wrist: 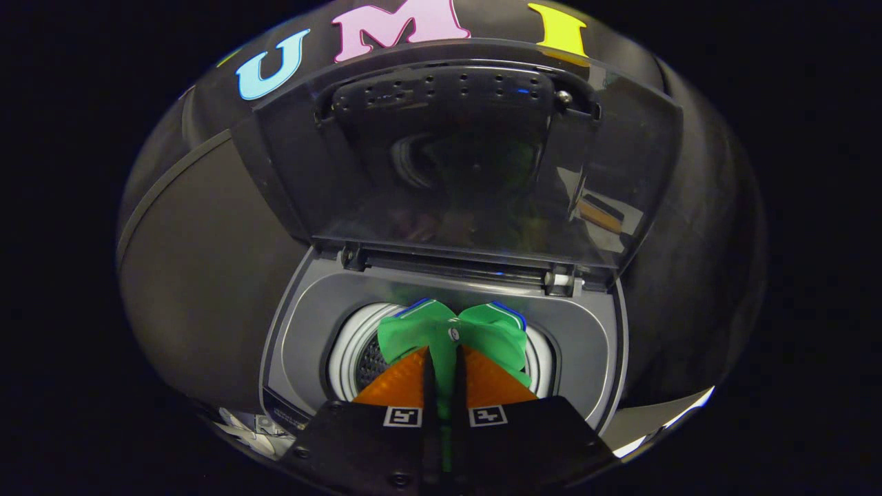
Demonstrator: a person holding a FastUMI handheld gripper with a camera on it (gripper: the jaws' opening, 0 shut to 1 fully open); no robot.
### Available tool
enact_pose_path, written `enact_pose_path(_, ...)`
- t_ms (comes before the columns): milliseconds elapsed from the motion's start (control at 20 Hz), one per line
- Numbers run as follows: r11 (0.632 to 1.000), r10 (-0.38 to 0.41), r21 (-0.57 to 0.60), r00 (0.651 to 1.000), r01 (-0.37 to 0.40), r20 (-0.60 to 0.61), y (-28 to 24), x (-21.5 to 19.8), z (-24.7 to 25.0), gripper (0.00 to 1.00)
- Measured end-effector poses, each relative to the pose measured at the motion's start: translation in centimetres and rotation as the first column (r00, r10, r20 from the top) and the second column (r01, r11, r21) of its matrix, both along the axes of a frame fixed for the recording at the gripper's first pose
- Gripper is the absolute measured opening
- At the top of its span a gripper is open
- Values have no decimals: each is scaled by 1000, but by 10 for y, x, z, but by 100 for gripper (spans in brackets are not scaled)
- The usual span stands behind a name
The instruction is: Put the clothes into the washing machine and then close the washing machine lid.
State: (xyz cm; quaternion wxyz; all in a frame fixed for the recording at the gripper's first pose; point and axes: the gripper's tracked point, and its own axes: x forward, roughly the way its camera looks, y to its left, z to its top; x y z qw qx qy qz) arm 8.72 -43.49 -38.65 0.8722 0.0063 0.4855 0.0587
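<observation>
The grey top-loading washing machine (pixel 296 358) is sitting with its white ribbed drum (pixel 351 351) showing, and the gripper (pixel 442 344) is clamping the green garment with blue trim (pixel 496 334) right over it, probably not inside yet. The see-through tinted lid (pixel 620 179) is standing open behind.

text: none legible | washing machine (pixel 303 344) front rim, 7 o'clock: small printed label, too blurred to tell | gripper (pixel 444 358): two square coded markers, no lettering
</observation>
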Motion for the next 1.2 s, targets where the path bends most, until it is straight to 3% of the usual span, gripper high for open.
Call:
enact_pose_path(300, 999, -11, 46, 1000, 11, 4, 4, 6, -4, 16)
enact_pose_path(400, 988, -27, 154, 999, 21, 40, 19, 15, 1, 56)
enact_pose_path(500, 996, -48, 78, 996, 42, 80, -2, 25, 4, 97)
enact_pose_path(650, 999, -30, 21, 999, 29, 32, -6, 16, -6, 99)
enact_pose_path(900, 999, -29, 38, 1000, 29, 9, -3, 10, -12, 99)
enact_pose_path(1200, 991, -129, 48, 991, 128, 30, -6, 18, 3, 99)
